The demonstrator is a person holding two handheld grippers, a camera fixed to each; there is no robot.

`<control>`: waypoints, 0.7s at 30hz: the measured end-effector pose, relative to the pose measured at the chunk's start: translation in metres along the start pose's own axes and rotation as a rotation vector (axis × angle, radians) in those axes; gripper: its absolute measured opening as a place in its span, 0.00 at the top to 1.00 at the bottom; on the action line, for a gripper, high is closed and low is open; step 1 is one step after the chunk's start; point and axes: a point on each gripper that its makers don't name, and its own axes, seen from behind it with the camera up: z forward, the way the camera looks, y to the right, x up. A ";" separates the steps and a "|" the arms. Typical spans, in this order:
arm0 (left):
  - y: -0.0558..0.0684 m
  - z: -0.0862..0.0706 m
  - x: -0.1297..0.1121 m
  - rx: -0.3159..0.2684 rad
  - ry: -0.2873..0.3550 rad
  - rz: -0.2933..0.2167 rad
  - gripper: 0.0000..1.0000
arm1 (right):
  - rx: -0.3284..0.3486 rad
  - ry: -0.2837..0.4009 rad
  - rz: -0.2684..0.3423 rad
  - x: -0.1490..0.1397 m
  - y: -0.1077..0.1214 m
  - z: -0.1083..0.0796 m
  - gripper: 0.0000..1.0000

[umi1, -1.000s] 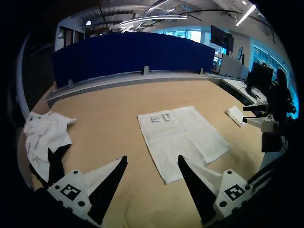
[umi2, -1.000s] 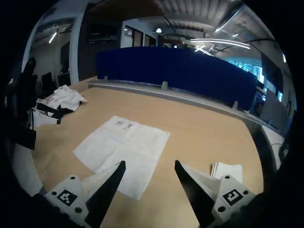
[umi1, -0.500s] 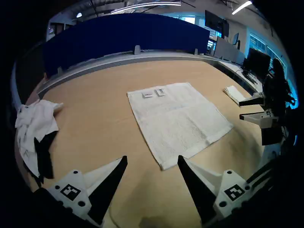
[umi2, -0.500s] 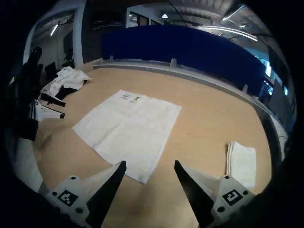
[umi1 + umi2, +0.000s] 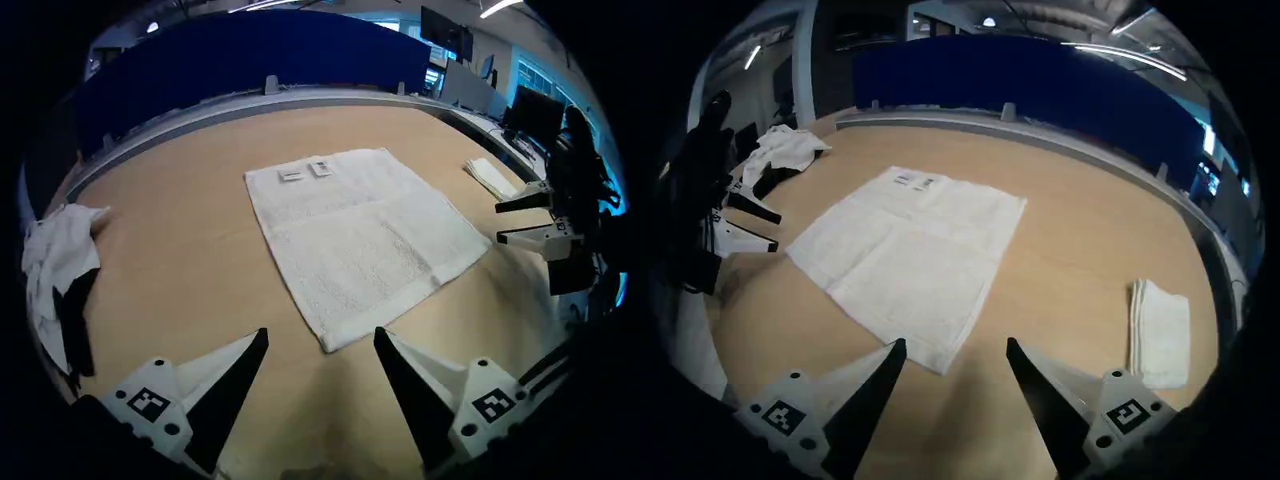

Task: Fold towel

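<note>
While left gripper (image 5: 320, 352) and right gripper (image 5: 952, 360) are held spread apart | towel (image 5: 360, 232) is laid flat at table (image 5: 184, 240) centre | judged soft, light, limp | corners nearest table front are to be pinched.

Towel (image 5: 360, 232) flat on table (image 5: 184, 240), mid-surface. Left gripper (image 5: 320, 360) just before one near corner, right gripper (image 5: 952, 368) before the other. Cloth heap (image 5: 56, 264) far left; folded towel (image 5: 1160, 332) right; partition (image 5: 240, 56) behind, along the far edge.
</note>
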 end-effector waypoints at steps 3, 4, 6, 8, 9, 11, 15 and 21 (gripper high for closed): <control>0.002 0.005 -0.004 -0.004 -0.007 0.002 0.02 | -0.001 -0.014 -0.004 -0.007 -0.001 0.003 0.03; 0.003 0.006 -0.005 -0.006 -0.010 0.004 0.02 | 0.000 -0.019 -0.004 -0.009 -0.001 0.004 0.03; 0.004 0.009 -0.009 -0.010 -0.017 0.008 0.02 | 0.003 -0.029 -0.004 -0.013 -0.003 0.006 0.04; 0.005 0.012 -0.012 -0.007 -0.026 0.018 0.02 | 0.008 -0.038 -0.002 -0.017 -0.004 0.007 0.05; 0.005 0.014 -0.014 -0.006 -0.030 0.024 0.03 | 0.010 -0.044 -0.001 -0.020 -0.005 0.008 0.05; 0.005 0.016 -0.017 -0.001 -0.035 0.035 0.04 | 0.014 -0.049 -0.003 -0.023 -0.006 0.009 0.07; 0.007 0.020 -0.019 0.007 -0.037 0.053 0.07 | 0.021 -0.061 -0.006 -0.028 -0.008 0.012 0.08; 0.008 0.021 -0.017 0.008 -0.038 0.058 0.08 | 0.029 -0.066 0.002 -0.030 -0.009 0.015 0.09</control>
